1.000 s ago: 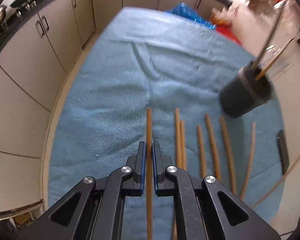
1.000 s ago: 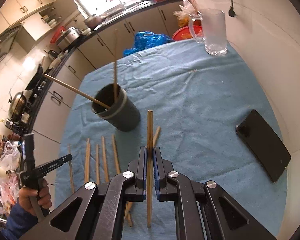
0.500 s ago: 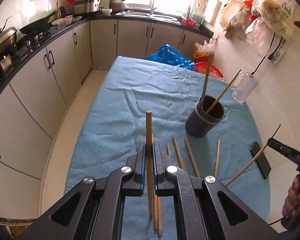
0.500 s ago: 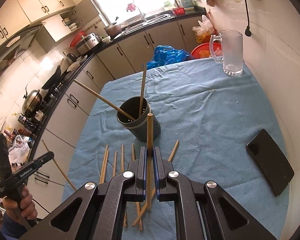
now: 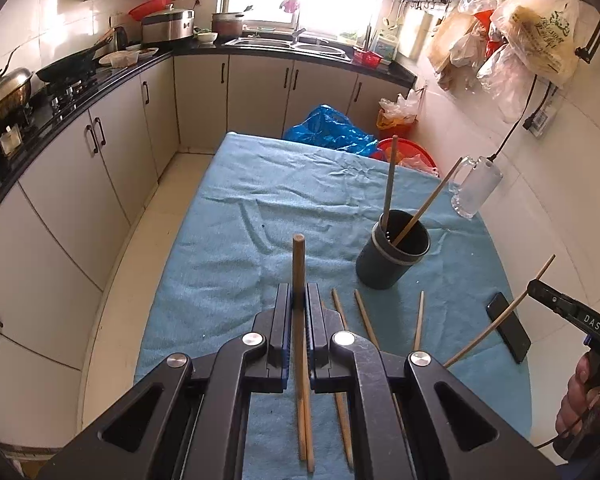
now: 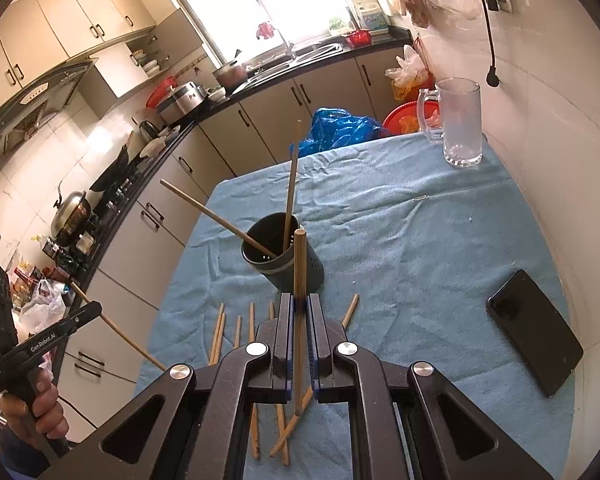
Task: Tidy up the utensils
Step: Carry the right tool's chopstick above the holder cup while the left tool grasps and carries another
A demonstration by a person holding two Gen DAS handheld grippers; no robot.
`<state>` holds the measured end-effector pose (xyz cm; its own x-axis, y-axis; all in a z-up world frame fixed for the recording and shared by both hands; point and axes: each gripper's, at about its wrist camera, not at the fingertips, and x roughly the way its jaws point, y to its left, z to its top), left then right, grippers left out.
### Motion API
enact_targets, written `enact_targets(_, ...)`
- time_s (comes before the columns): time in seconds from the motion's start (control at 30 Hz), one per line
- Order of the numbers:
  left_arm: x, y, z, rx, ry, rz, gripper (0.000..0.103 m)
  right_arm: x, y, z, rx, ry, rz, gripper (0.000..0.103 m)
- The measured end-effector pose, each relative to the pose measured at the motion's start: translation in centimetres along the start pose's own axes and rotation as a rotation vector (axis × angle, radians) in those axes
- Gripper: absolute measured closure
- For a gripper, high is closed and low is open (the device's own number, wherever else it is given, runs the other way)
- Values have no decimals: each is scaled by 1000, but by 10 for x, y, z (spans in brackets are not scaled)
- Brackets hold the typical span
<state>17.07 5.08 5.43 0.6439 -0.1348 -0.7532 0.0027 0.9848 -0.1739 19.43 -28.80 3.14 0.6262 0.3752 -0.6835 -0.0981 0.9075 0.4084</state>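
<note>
My left gripper is shut on a wooden chopstick and holds it above the blue cloth. My right gripper is shut on another wooden chopstick, near the dark utensil cup. The cup holds two chopsticks that lean outward. Several loose chopsticks lie on the cloth in front of the cup; they also show in the right wrist view. The right gripper and its chopstick show at the right of the left wrist view. The left gripper shows at the left of the right wrist view.
A black phone lies at the table's right edge. A glass mug stands at the far right corner. Kitchen cabinets run along the left, and a blue bag lies beyond the table.
Both grippers have lifted and tilted up with their chopsticks, away from the cloth. The cup now looks farther away in both views.
</note>
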Motion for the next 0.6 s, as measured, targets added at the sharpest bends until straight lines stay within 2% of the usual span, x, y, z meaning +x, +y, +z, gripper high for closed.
enact_targets(0.6, -14, -14, 18, 36, -33, -49, 97, -25, -4, 13, 23, -60, -9, 97)
